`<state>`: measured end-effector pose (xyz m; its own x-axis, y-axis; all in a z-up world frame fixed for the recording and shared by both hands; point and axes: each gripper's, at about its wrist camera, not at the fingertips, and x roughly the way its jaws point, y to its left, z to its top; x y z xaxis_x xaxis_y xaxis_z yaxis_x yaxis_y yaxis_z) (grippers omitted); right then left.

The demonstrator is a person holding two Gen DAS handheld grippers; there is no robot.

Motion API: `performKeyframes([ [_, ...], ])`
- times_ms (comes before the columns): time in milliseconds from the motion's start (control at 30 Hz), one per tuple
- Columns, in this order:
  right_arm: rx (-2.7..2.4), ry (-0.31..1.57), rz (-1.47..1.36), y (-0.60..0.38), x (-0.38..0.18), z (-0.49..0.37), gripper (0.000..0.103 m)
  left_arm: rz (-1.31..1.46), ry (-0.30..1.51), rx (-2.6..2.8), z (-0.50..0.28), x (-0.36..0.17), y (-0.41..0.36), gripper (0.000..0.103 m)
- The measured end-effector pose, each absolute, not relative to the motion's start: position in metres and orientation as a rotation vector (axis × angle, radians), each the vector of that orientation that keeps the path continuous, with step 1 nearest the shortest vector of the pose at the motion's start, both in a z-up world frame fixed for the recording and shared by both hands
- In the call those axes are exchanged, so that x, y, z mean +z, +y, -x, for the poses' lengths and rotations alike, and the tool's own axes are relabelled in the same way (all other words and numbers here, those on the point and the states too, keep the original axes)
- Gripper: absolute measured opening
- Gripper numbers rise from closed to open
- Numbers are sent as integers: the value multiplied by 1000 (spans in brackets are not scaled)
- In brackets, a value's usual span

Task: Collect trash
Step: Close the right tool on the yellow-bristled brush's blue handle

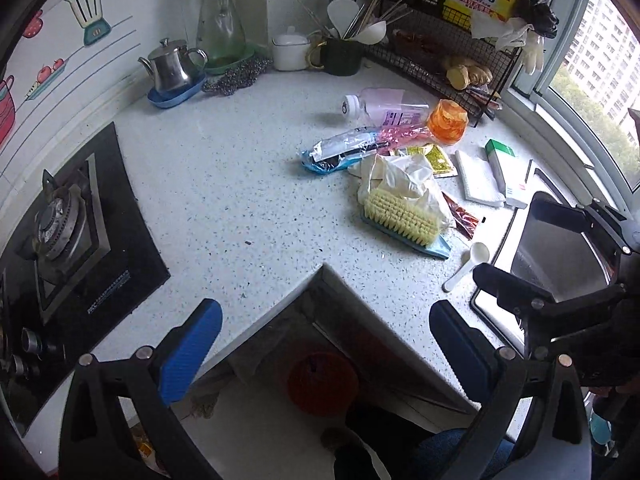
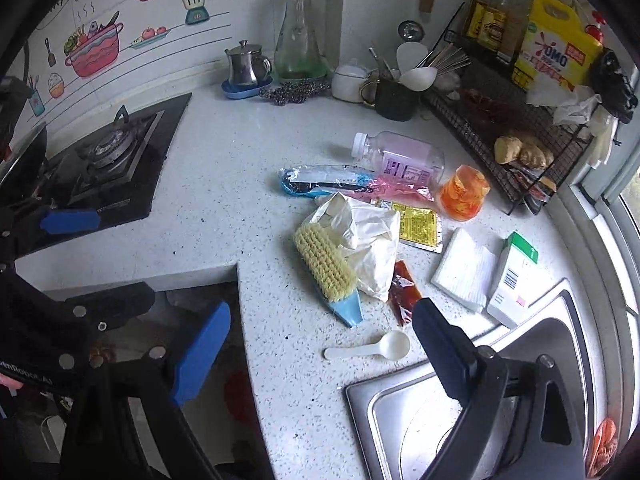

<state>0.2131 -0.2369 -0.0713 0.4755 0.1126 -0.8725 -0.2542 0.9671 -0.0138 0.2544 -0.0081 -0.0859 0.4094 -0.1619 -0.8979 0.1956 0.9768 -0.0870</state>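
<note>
Speckled worktop; both claws, left and right, gape empty; scrub brush ahead overlaps crumpled wrapper, risking a wrong pick.

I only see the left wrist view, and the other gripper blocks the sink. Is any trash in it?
Observer: None that shows. The sink looks bare in the right wrist view, though part of it is hidden.
Operator: Any marking on the box?
Observer: The box has a barcode on its side.
Operator: How does the brown sachet lie?
Observer: The sachet lies flat, with one end at the white bag and the other toward the spoon.
</note>
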Motion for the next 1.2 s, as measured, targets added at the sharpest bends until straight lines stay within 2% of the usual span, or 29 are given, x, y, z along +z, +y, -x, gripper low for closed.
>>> performKeyframes([
  [133, 283, 1131, 134, -240, -94, -239, 91, 25, 1182, -236, -275, -105, -8, 103],
  [167, 299, 1145, 135, -240, -98, -245, 89, 35, 1192, -235, -278, -109, -8, 103],
  [233, 316, 1168, 157, -239, -108, -256, 75, 39, 1210, -229, -284, -117, -8, 103],
  [633, 380, 1292, 216, -230, -156, -287, 54, 31, 1293, -192, -297, -156, -5, 103],
  [1033, 399, 1315, 198, -224, -160, -291, 50, 50, 1295, -169, -299, -157, 4, 103],
  [1133, 407, 1331, 204, -219, -165, -294, 42, 44, 1305, -166, -297, -160, 3, 103],
  [1200, 402, 1327, 229, -215, -169, -294, 42, 43, 1310, -166, -295, -161, 2, 103],
])
